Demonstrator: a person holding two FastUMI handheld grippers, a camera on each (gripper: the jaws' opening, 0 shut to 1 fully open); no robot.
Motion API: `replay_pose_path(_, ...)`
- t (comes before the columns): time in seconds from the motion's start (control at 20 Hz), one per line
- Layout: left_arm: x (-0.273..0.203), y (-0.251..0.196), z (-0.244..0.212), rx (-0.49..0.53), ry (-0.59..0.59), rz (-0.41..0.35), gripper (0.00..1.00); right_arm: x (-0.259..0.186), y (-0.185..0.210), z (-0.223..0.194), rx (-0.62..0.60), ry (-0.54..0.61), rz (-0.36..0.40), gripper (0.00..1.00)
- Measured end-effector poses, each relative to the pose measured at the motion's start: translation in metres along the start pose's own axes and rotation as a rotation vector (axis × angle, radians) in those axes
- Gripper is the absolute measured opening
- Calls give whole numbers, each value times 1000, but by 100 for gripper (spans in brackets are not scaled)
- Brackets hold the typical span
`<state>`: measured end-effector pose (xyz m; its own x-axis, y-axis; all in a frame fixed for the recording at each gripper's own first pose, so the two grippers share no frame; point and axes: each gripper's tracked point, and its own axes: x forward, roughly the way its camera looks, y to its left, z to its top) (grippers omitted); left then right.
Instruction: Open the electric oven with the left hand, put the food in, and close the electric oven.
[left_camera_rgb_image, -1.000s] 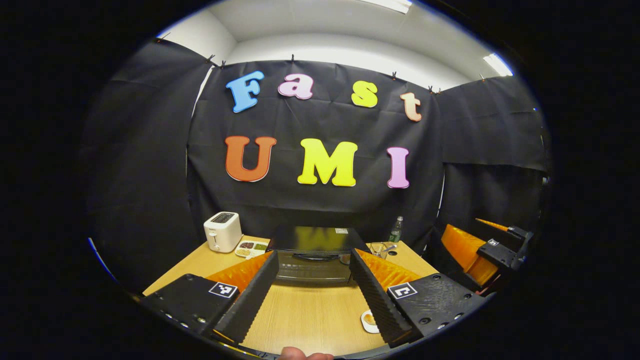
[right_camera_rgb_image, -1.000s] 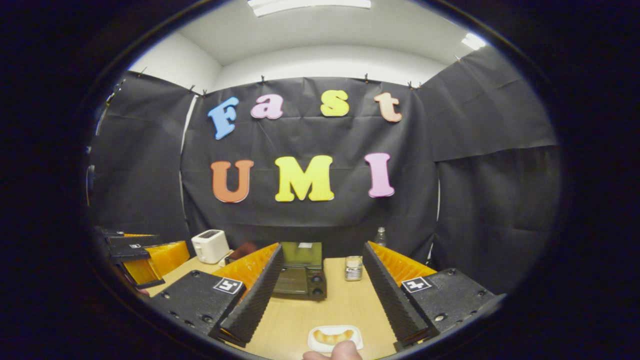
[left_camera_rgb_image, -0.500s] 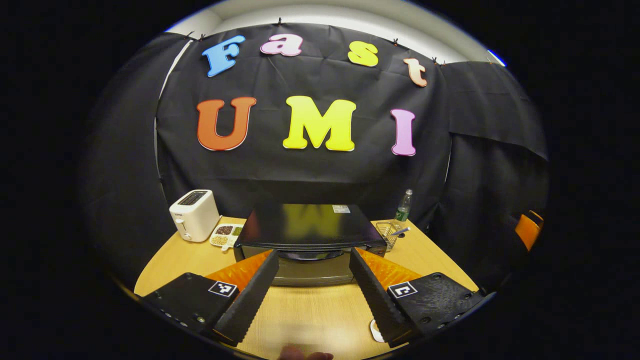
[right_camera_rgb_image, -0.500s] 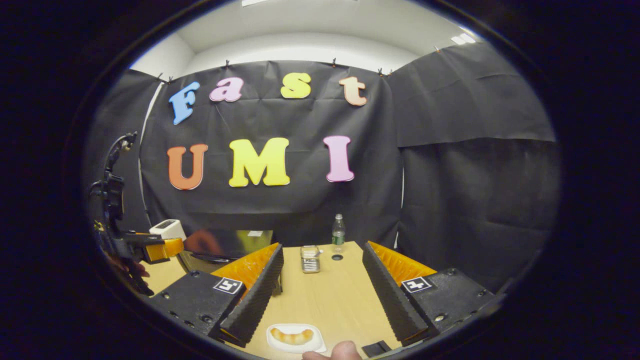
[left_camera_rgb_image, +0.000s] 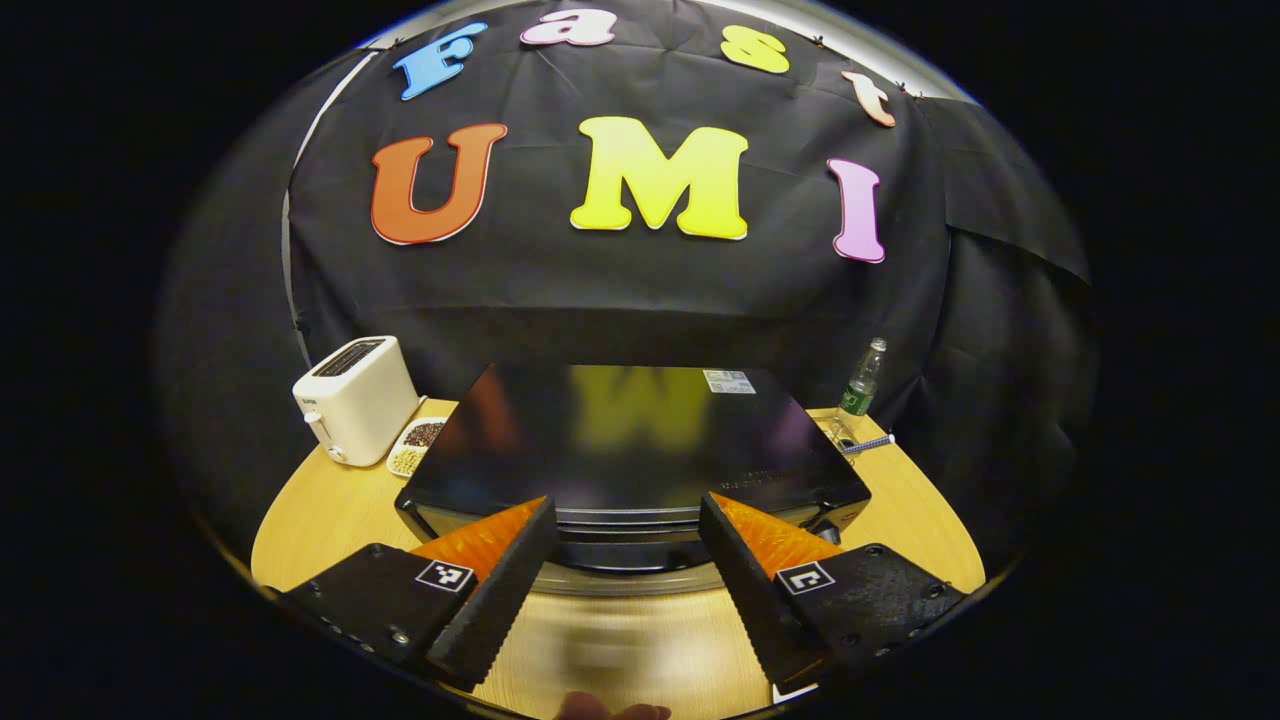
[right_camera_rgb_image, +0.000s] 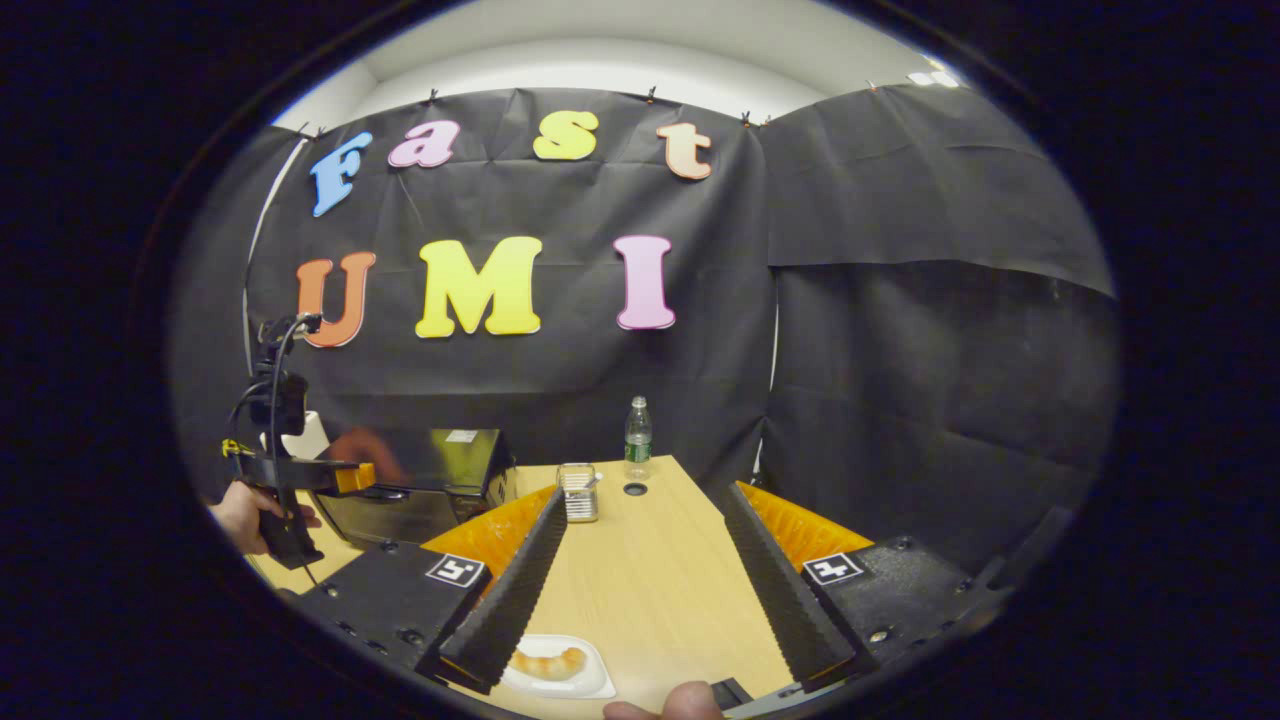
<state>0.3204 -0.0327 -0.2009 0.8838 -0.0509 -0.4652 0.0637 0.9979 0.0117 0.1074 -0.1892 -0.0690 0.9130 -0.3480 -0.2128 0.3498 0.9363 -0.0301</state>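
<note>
The black electric oven (left_camera_rgb_image: 630, 450) stands in the middle of the wooden table (left_camera_rgb_image: 320, 510), its door shut and its dark handle (left_camera_rgb_image: 625, 550) just beyond my left gripper (left_camera_rgb_image: 625, 580). That gripper is open, a finger on either side of the handle, not touching it. In the right gripper view the oven (right_camera_rgb_image: 430, 480) sits at the left, with the left gripper (right_camera_rgb_image: 310, 475) in a hand in front of it. My right gripper (right_camera_rgb_image: 640, 585) is open above the table. A white plate (right_camera_rgb_image: 590, 680) with a browned piece of food (right_camera_rgb_image: 548, 662) lies by its left finger.
A white toaster (left_camera_rgb_image: 355, 398) and a small divided dish (left_camera_rgb_image: 415, 448) stand left of the oven. A plastic bottle (right_camera_rgb_image: 637, 438), a small wire basket (right_camera_rgb_image: 578, 492) and a dark round hole (right_camera_rgb_image: 635, 489) are at the table's back right. A thumb (right_camera_rgb_image: 690, 702) shows at the bottom edge.
My left gripper has moved forward and down to the oven's handle, so the oven looms larger. The right gripper view has swung right, and the plate has slid toward its left finger.
</note>
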Motion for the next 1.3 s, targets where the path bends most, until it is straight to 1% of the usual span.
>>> replay_pose_path(0.1, 10, 2, -7, 0, 12, 1, 94, 2, 6, -1, -8, 5, 12, 98)
replay_pose_path(0.15, 10, 4, -13, -1, 32, 14, 94, 3, 9, -2, -10, 10, 17, 98)
replay_pose_path(0.2, 3, 3, -7, 10, 10, 8, 95, 3, 12, -3, -9, 17, 22, 98)
replay_pose_path(0.25, 12, -1, -13, 18, 27, -1, 93, 1, 14, -4, -6, 22, 24, 98)
replay_pose_path(0.3, 12, -1, -18, 35, 51, 9, 94, 0, 16, -5, -1, 24, 31, 98)
replay_pose_path(0.35, 11, 0, -19, 71, 32, 15, 86, -2, 19, -5, 0, 23, 36, 98)
replay_pose_path(0.4, 11, 4, -22, 70, 33, 21, 97, -4, 20, -6, -5, 24, 39, 98)
replay_pose_path(0.45, 9, 3, -22, 54, 31, 24, 87, -5, 21, -7, -10, 25, 42, 98)
replay_pose_path(0.5, 5, 4, -24, 45, 41, 24, 98, -8, 23, -10, -16, 29, 45, 98)
replay_pose_path(0.65, -9, 1, -32, 63, 58, 24, 97, -18, 25, -13, -19, 38, 53, 98)
replay_pose_path(0.75, -20, 0, -41, 47, 78, 16, 98, -25, 25, -15, -19, 42, 57, 98)
replay_pose_path(0.85, -34, 1, -64, 26, 133, 4, 98, -32, 27, -19, -20, 50, 63, 98)
replay_pose_path(1.0, -57, 0, -118, -34, 255, -6, 96, -45, 32, -24, -27, 58, 83, 98)
replay_pose_path(1.1, -65, -1, -144, -72, 295, -6, 96, -52, 34, -26, -45, 63, 93, 98)
replay_pose_path(1.3, -65, 1, -182, -104, 356, -6, 96, -66, 33, -34, -80, 82, 107, 98)
